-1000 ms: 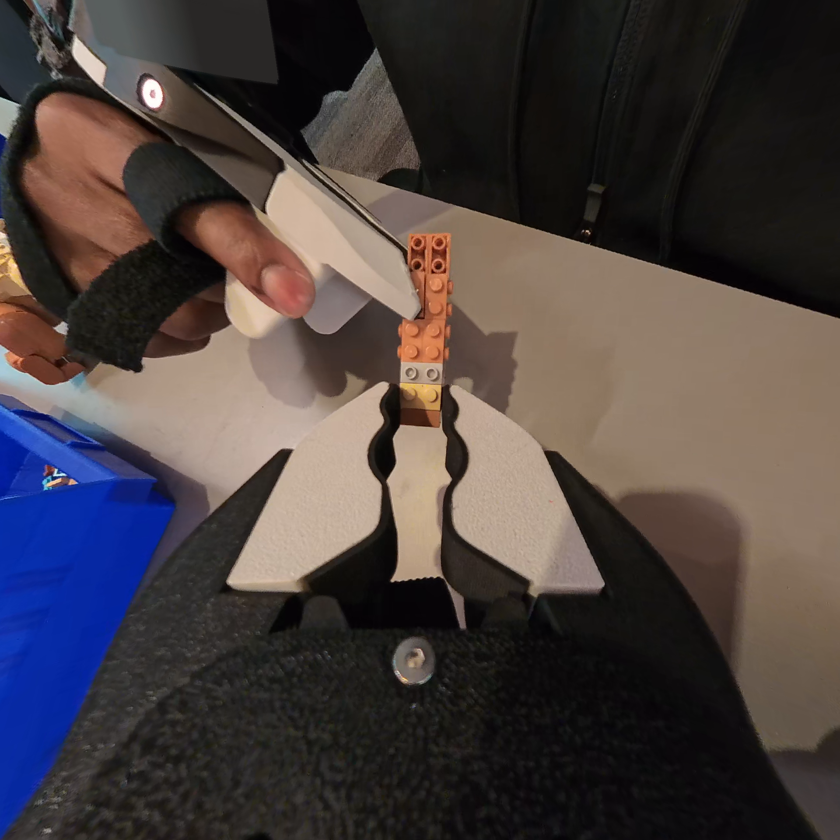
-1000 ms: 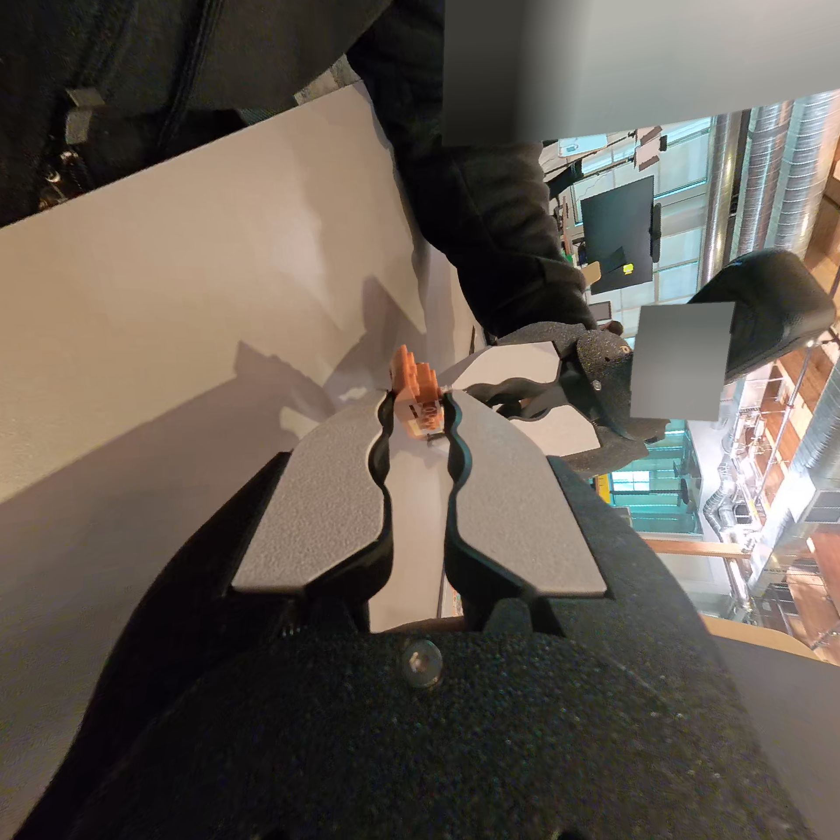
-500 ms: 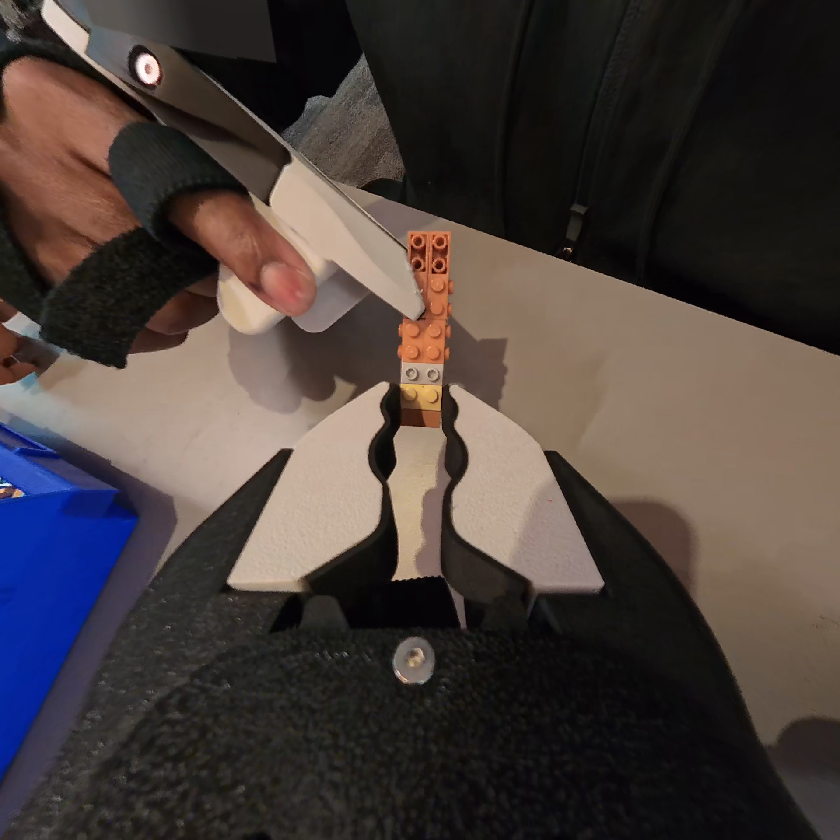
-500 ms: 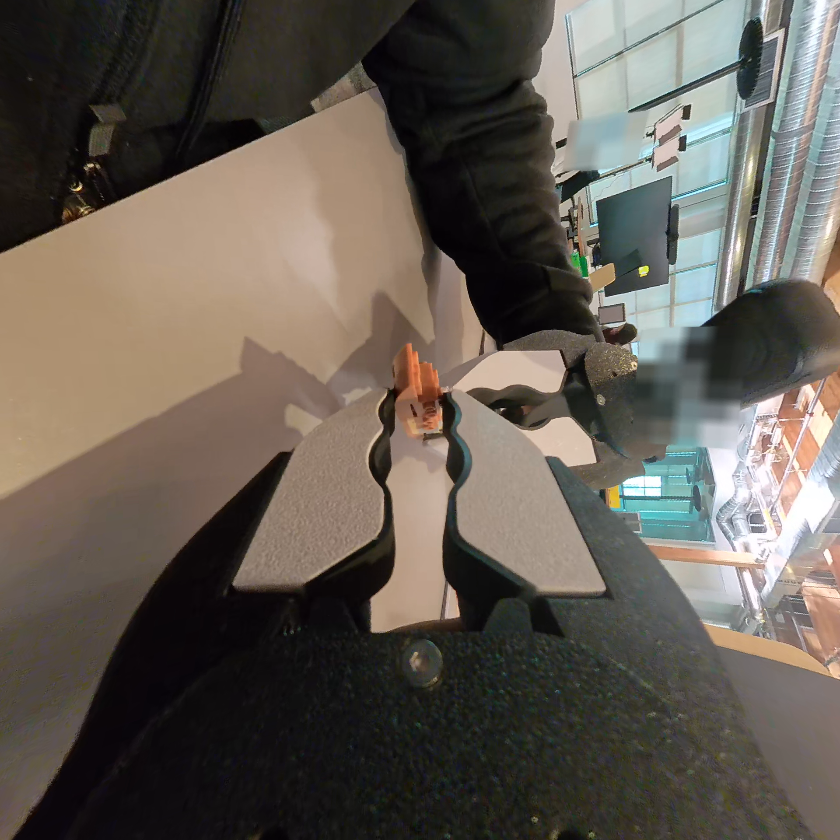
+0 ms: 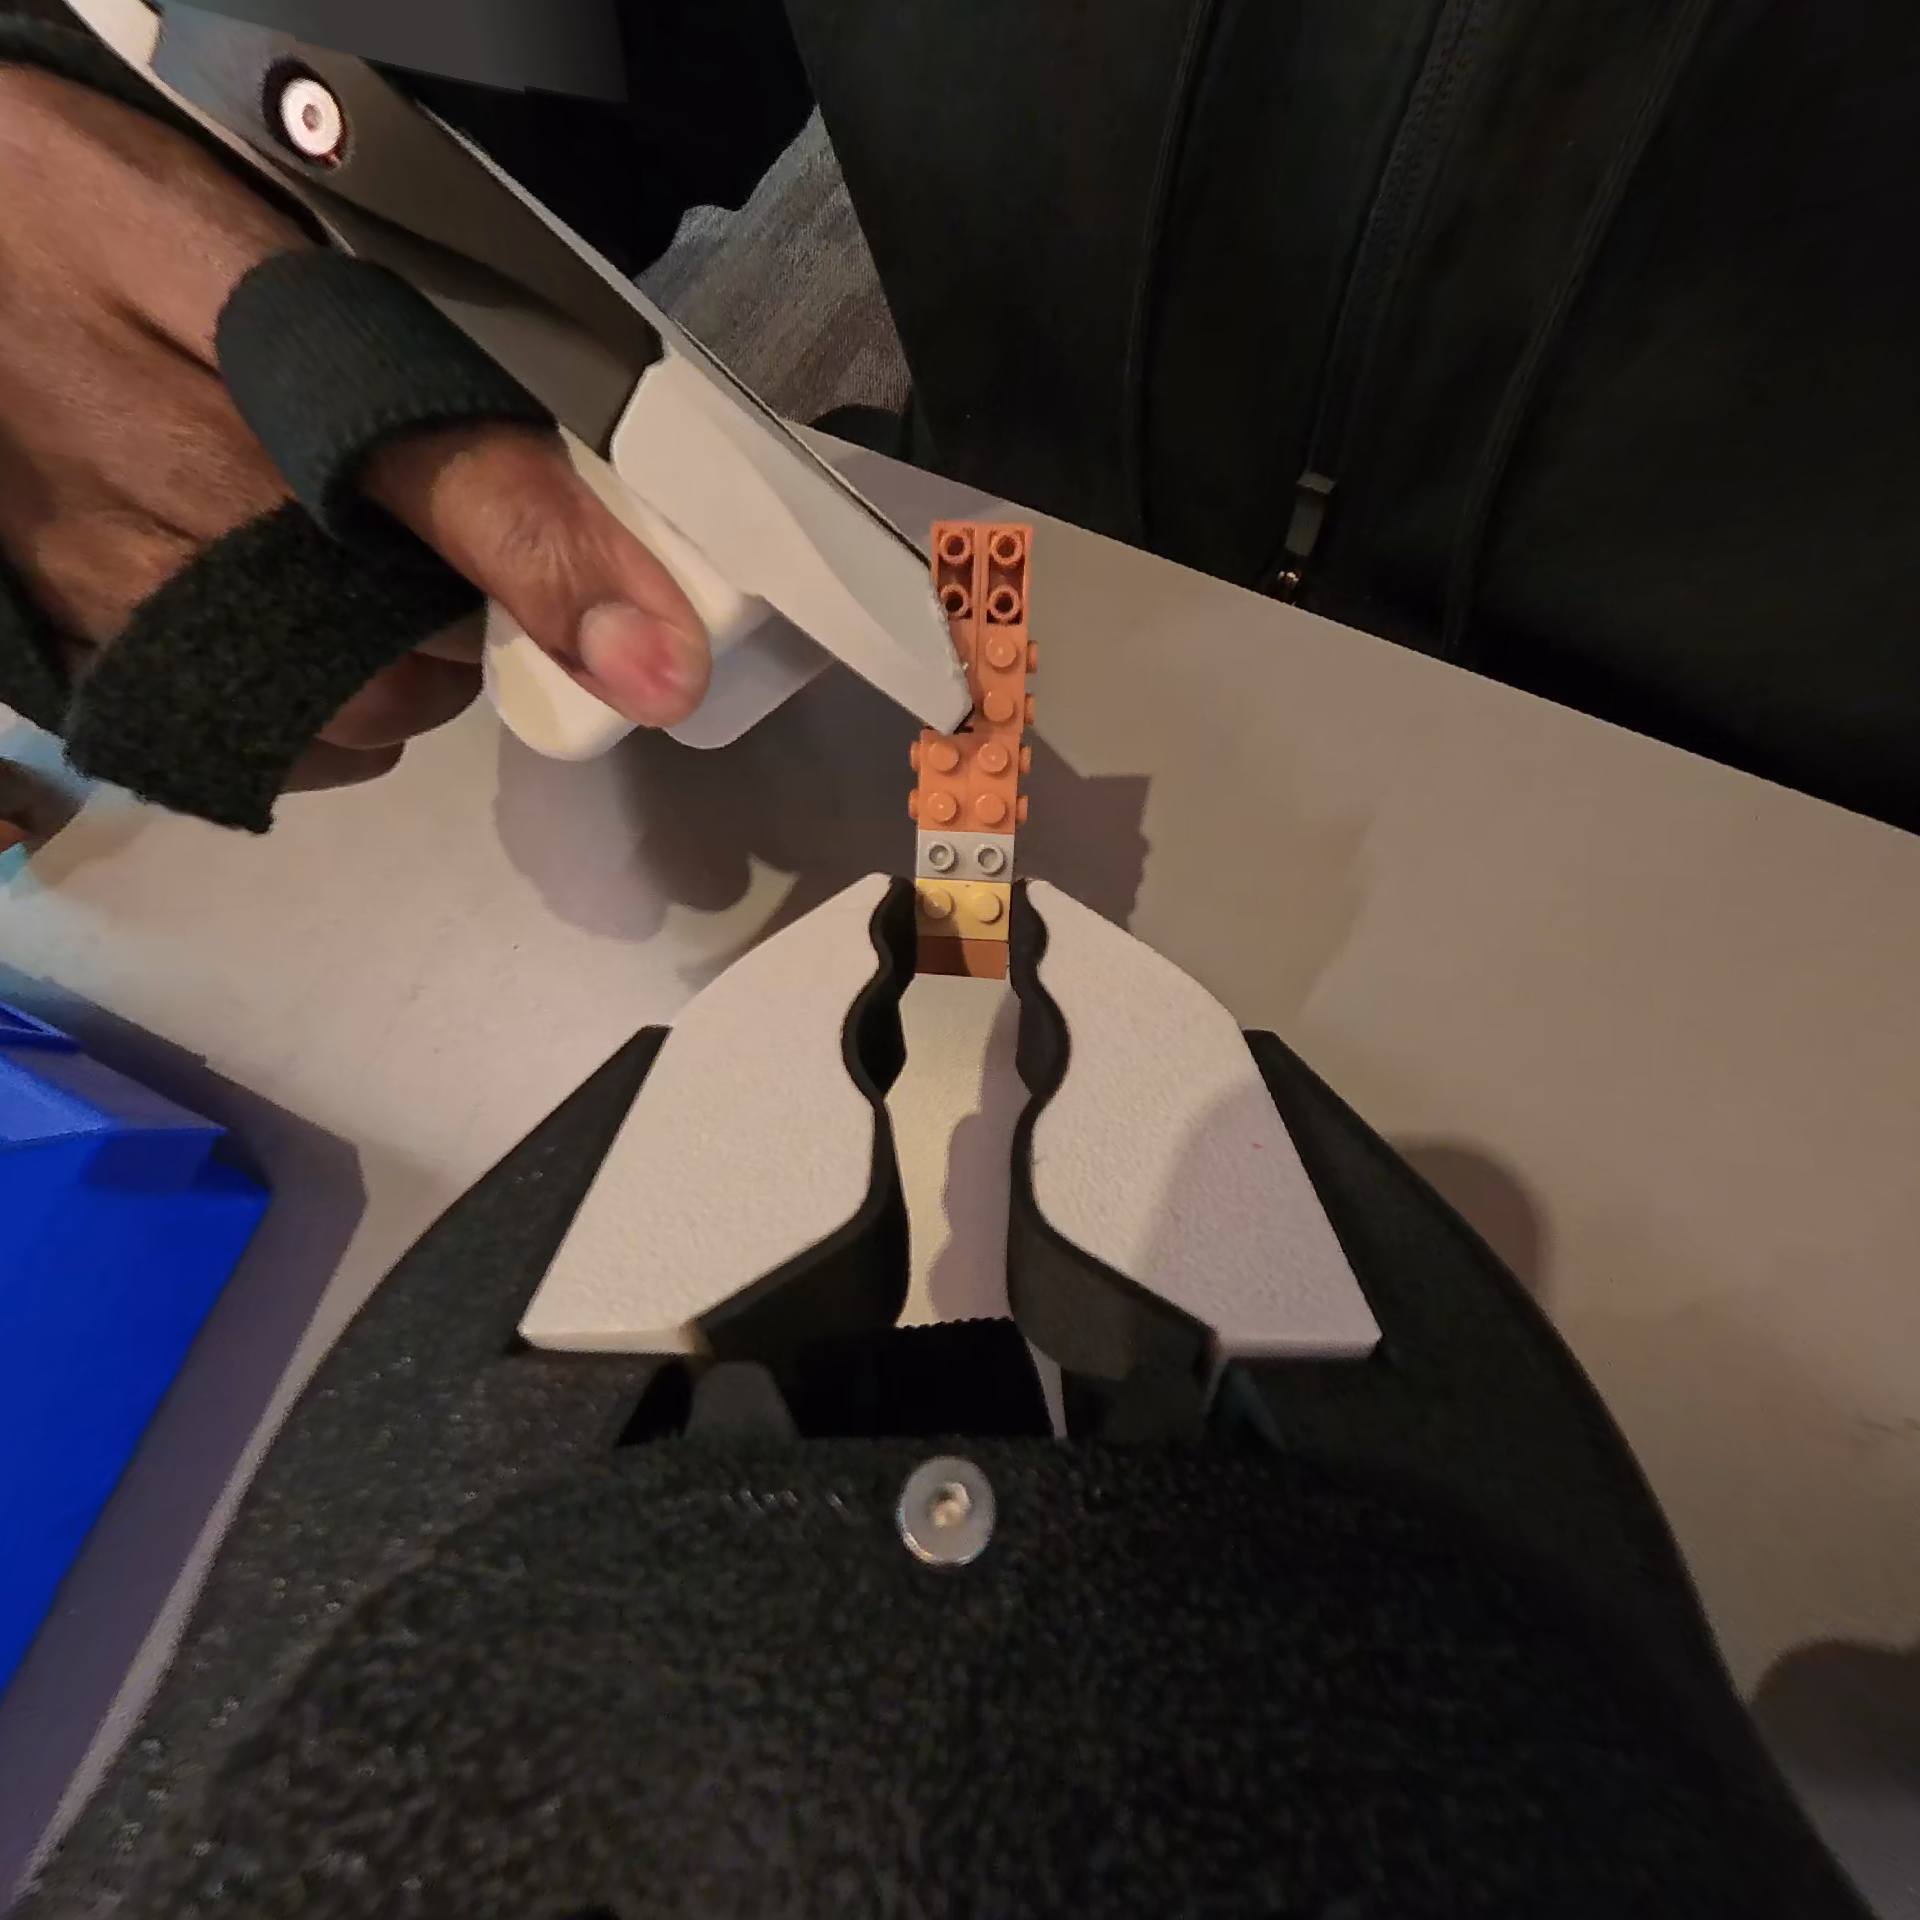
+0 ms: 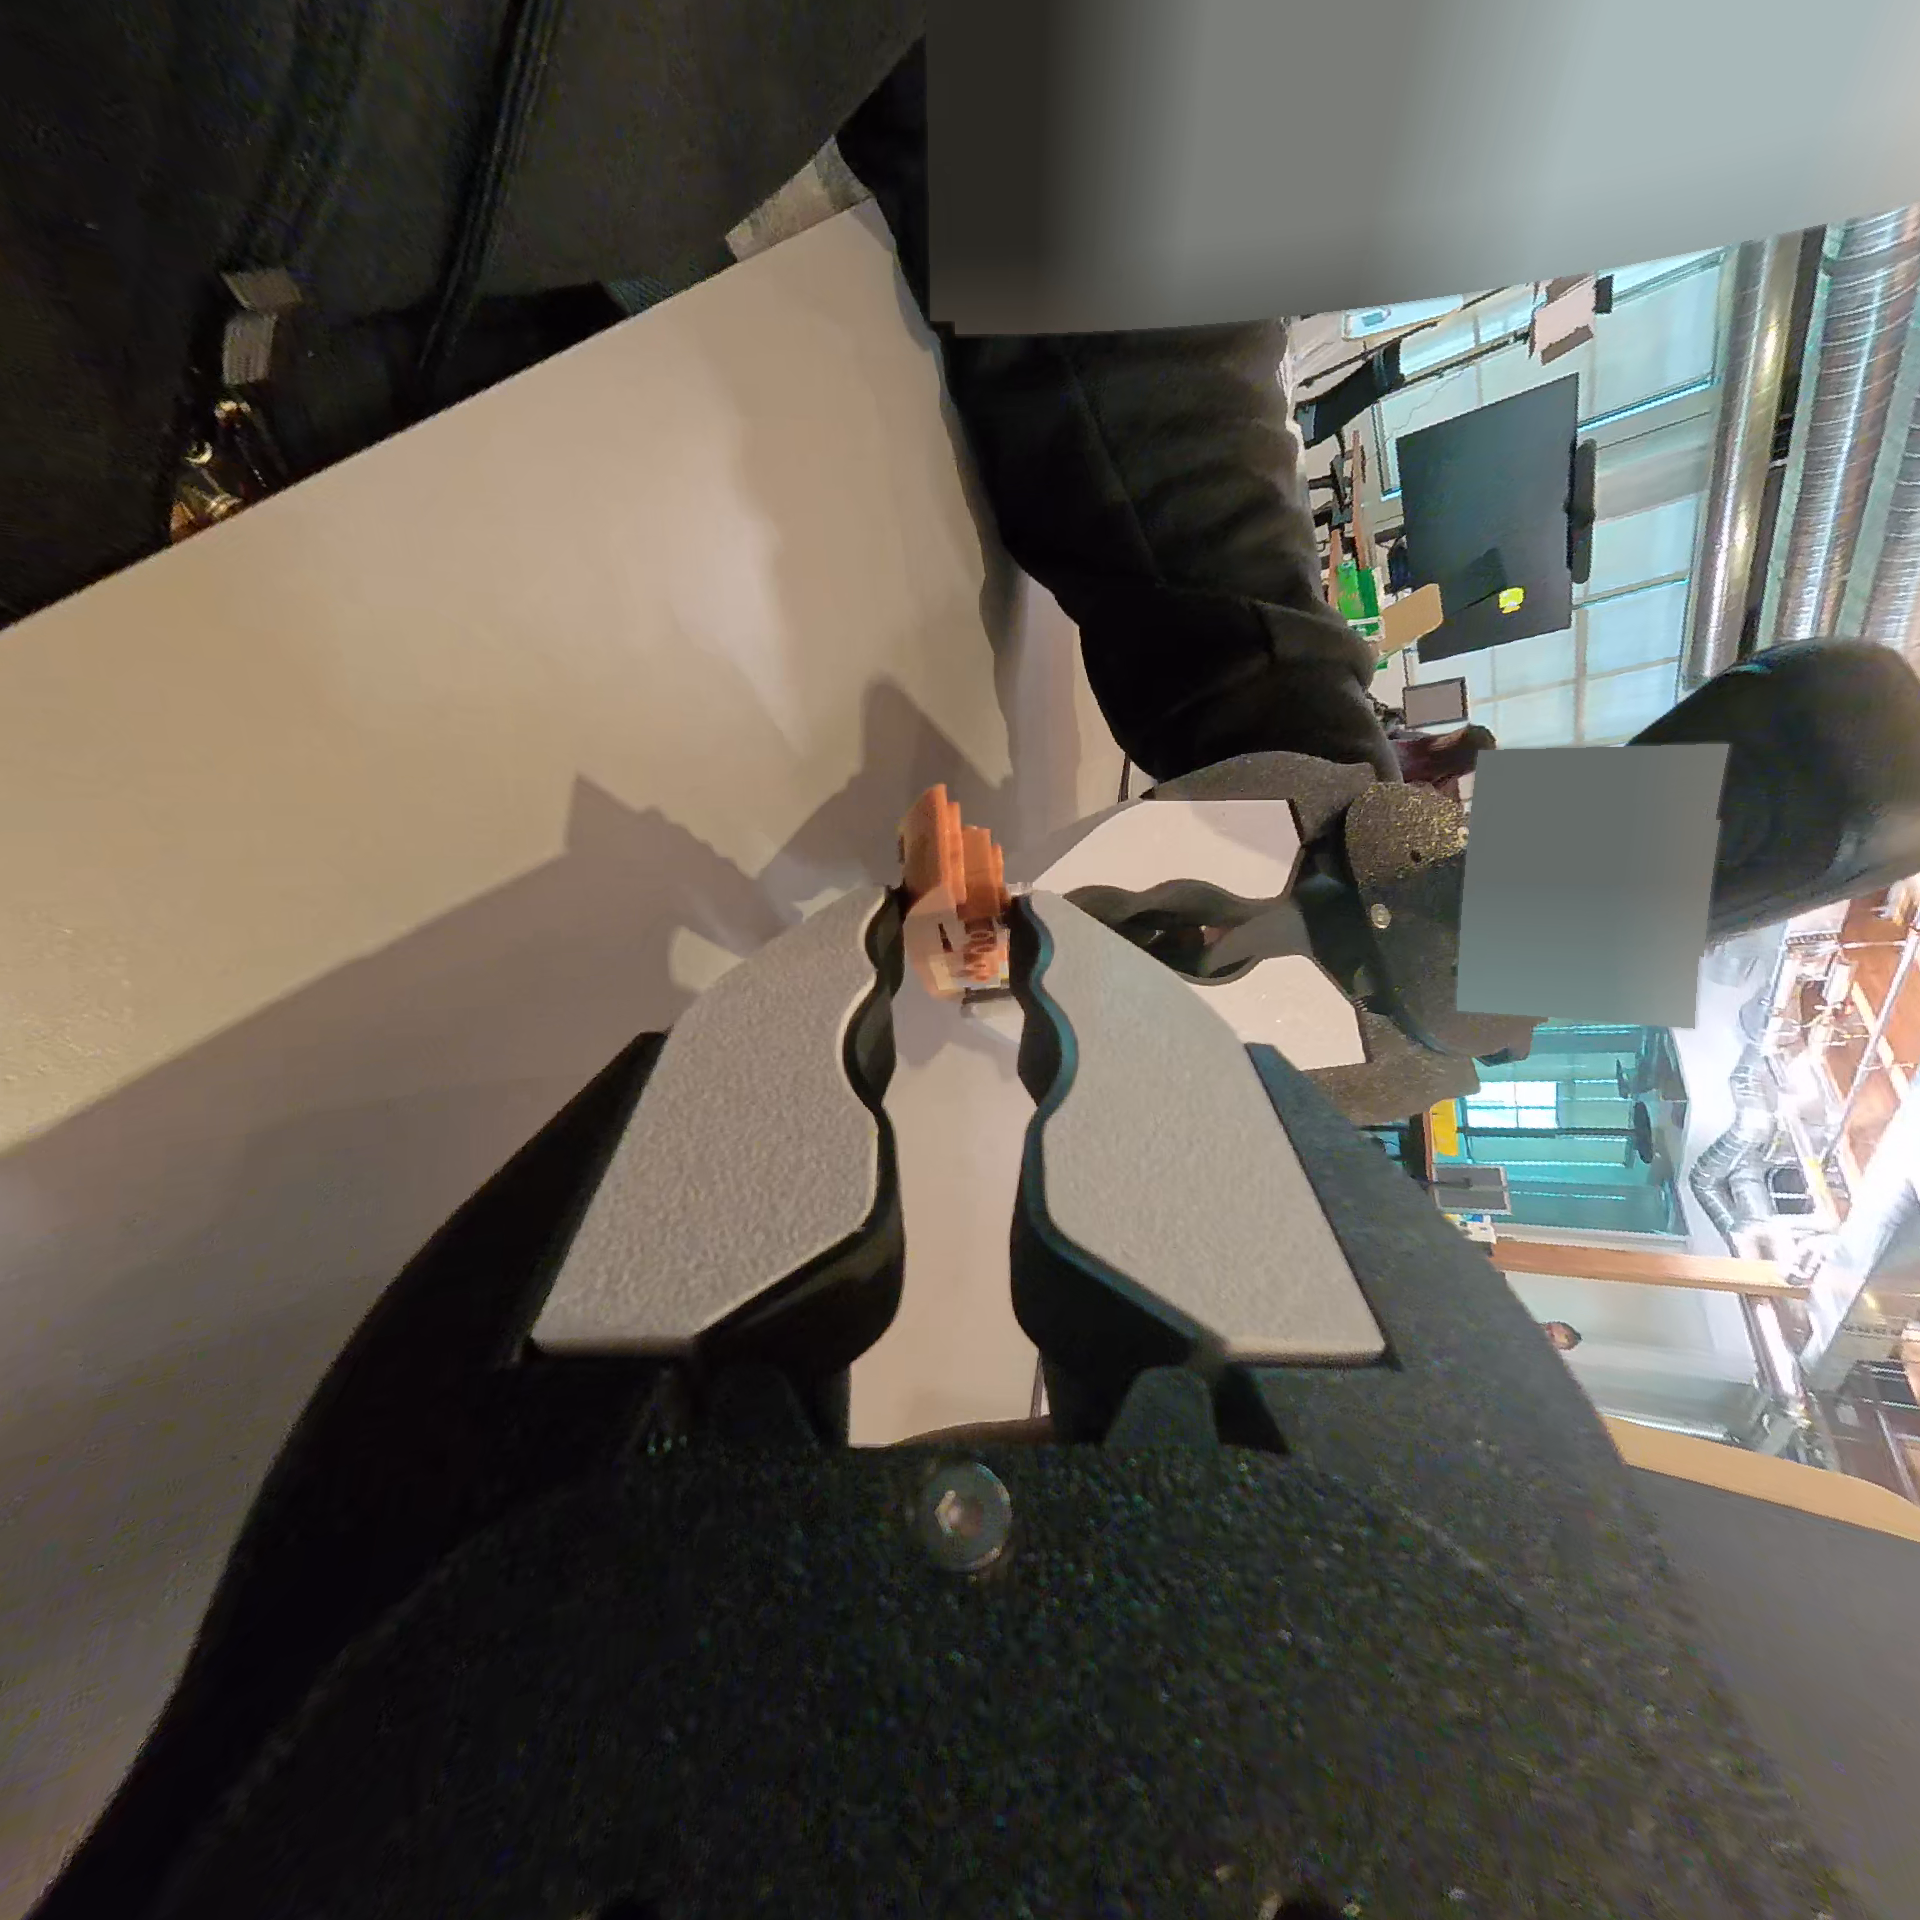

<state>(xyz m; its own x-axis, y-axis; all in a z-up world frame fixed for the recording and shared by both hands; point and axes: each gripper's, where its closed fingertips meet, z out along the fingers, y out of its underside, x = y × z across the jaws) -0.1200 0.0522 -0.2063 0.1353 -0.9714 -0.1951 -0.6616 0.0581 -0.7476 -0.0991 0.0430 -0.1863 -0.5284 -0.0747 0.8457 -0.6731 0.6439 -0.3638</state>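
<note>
No brand, label or legible writing shows on the toy bricks, on either gripper or on the blue plastic bin [image 5: 94, 1299] at the left edge of the light grey tabletop [image 5: 1455, 935]; the dark monitor [image 6: 1486, 520] in the room behind is too small to read.

The left gripper [image 5: 961, 940] is clenched on the near end of a slim bar of small plastic building bricks [image 5: 971, 790]: its two black wavy pads press on the tan and brown bricks, and the bar runs on from there through a grey brick to studded orange bricks, held in the air above the tabletop near the edge where a person in a black zip jacket [image 5: 1351, 312] stands. The right gripper [image 6: 956, 935] grips the far, orange end of the same bar [image 6: 951, 883], with the bricks wedged between its pad tips. In the left wrist view its pale finger [image 5: 831, 603] comes in slanting from the upper left and touches the orange bricks, carried by a hand in a black fingerless glove [image 5: 260, 499].

Compared with a second ago both grips are unchanged and the bar sits the same way between the two claws. The blue bin has slid further toward the left edge of the left view, and the jacket fills more of its top.
</note>
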